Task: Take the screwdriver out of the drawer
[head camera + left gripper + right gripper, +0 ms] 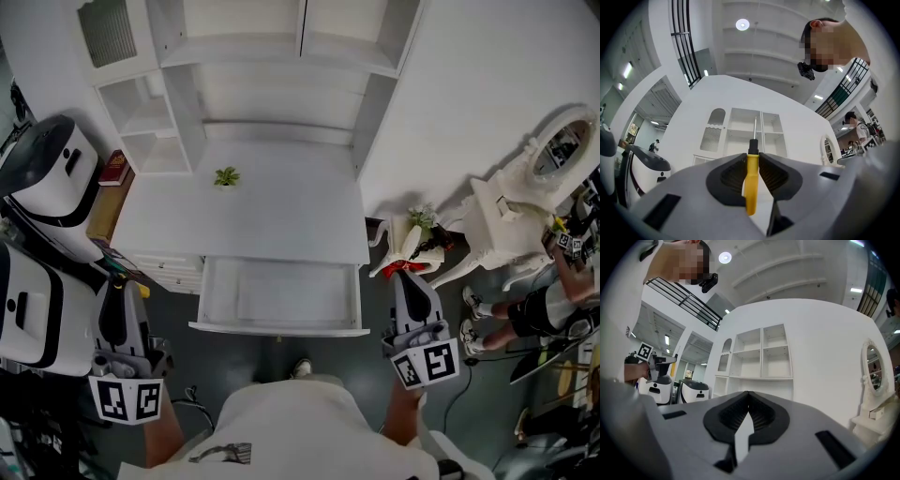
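Observation:
In the left gripper view, the screwdriver [751,183] has a yellow handle, a black collar and a thin metal shaft that points up and away. My left gripper [752,157] is shut on the handle, with a pad pressing on each side. In the head view the left gripper [114,286] is held low at the left, off the desk and left of the open white drawer [214,298]. The drawer looks empty inside. To the right of the drawer, my right gripper [410,277] has its jaws together. The right gripper [748,394] holds nothing.
The white desk [309,225] with shelving carries a small green plant [226,176]. Two white robots [42,173] stand at the left, and a red book [114,169] lies beside the desk. At the right are a white vanity with a mirror [562,145] and a seated person [539,309].

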Available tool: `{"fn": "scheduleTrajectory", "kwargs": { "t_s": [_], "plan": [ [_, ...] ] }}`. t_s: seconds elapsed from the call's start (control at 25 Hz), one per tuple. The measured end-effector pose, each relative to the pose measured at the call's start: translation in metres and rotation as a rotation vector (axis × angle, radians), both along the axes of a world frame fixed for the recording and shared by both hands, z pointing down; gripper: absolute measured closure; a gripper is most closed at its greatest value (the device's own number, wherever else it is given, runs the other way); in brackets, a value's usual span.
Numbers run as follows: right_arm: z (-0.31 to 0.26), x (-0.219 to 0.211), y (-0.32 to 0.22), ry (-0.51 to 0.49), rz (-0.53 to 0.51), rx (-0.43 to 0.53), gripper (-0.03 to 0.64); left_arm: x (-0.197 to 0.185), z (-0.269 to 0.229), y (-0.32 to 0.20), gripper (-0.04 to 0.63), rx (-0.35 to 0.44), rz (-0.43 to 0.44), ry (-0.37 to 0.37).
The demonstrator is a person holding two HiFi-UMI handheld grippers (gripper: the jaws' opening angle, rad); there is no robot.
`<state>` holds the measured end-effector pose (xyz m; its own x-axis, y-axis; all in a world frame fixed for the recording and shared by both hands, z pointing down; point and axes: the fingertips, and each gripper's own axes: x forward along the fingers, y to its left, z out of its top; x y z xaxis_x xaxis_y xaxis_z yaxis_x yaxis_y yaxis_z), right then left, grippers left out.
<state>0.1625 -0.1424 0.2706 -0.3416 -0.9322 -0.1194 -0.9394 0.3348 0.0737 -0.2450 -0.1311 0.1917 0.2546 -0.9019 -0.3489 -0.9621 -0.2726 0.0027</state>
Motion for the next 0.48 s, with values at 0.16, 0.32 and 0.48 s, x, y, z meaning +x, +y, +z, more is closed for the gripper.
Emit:
{"fn": "scheduleTrajectory", "kwargs": {
  "t_s": [0.16, 0.32, 0.48],
  "plan": [
    [0.006, 0.000, 0.006, 0.003, -0.006, -0.017, 0.607, 0.004, 0.004, 0.004, 0.508, -0.003, 0.003, 0.005],
    [0.009, 0.003, 0.012, -0.003, -0.004, -0.024, 0.607, 0.013, 0.009, 0.006, 0.508, -0.016, 0.020, 0.012],
    [0.011, 0.007, 0.016, -0.013, -0.005, -0.024, 0.607, 0.022, 0.008, 0.010, 0.508, -0.012, 0.034, 0.002]
  ]
}}
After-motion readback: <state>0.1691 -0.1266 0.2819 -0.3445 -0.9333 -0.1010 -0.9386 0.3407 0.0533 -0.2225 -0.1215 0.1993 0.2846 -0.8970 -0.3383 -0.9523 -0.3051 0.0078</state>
